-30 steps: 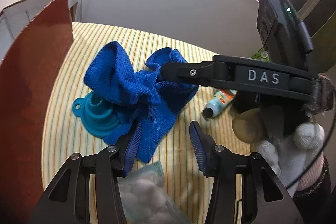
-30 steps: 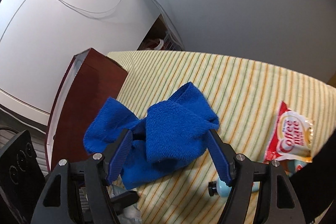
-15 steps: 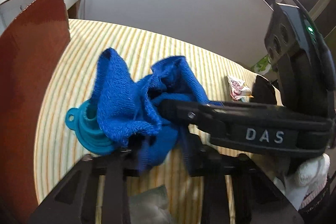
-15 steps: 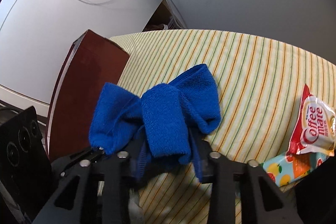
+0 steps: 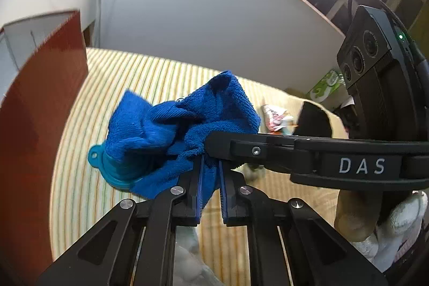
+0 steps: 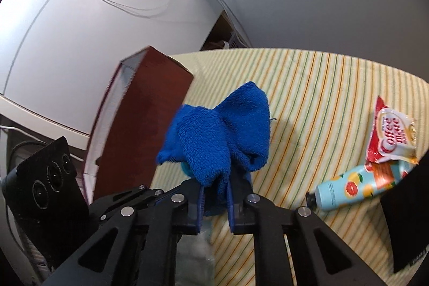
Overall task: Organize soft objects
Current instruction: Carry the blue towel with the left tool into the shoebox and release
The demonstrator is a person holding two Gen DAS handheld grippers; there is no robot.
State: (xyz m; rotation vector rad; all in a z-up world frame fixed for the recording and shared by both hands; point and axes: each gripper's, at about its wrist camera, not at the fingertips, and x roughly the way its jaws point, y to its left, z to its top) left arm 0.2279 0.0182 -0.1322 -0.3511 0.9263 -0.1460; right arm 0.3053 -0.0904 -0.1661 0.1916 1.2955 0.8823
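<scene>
Both the left gripper [image 5: 210,188] and the right gripper [image 6: 215,196] have jaws closing, clamped on the blue towel [image 5: 185,125] (bunched over the teal funnel [image 5: 112,170]), probably to spread it for folding.

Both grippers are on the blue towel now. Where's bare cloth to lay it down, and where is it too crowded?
Bare striped tablecloth lies beyond the blue towel, between the brown box and the Coffee Mate packet, back to the wall. Crowded: the teal funnel under the towel, the lotion tube beside the packet, and a clear bag at the near edge.
</scene>
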